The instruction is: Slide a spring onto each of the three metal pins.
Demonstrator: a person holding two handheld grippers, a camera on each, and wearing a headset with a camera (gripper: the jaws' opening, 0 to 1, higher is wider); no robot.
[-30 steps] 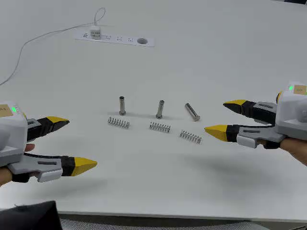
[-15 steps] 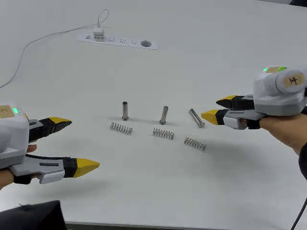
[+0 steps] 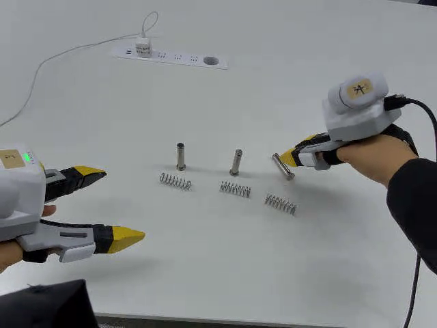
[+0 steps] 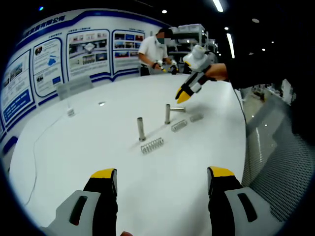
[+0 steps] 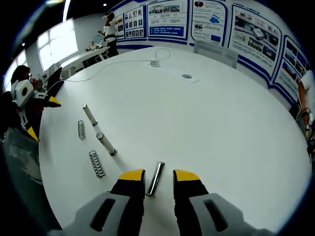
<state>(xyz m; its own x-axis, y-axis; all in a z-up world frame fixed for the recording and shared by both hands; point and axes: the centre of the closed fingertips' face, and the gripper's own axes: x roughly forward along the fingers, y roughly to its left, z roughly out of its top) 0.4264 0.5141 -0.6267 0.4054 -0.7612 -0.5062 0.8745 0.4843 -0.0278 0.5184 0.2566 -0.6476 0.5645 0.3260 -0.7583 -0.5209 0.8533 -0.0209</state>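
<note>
Midway across the worktop (image 3: 273,82), three pins stand in a row parallel to the near edge: two upright (image 3: 181,156) (image 3: 236,162), and the right pin (image 3: 283,167) lying flat. A spring (image 3: 175,181) (image 3: 235,189) (image 3: 280,203) lies just nearside of each. The right hand-held gripper (image 5: 159,174) straddles the flat pin, jaws narrowly apart on either side. The left hand-held gripper (image 3: 121,205) hovers by the near-left corner, jaws wide apart and empty. A power strip (image 3: 171,57) lies toward the far edge.

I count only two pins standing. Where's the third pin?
In the head view the third pin lies flat, rightmost in the row, between the tips of the right gripper, behind the rightmost spring.
</note>
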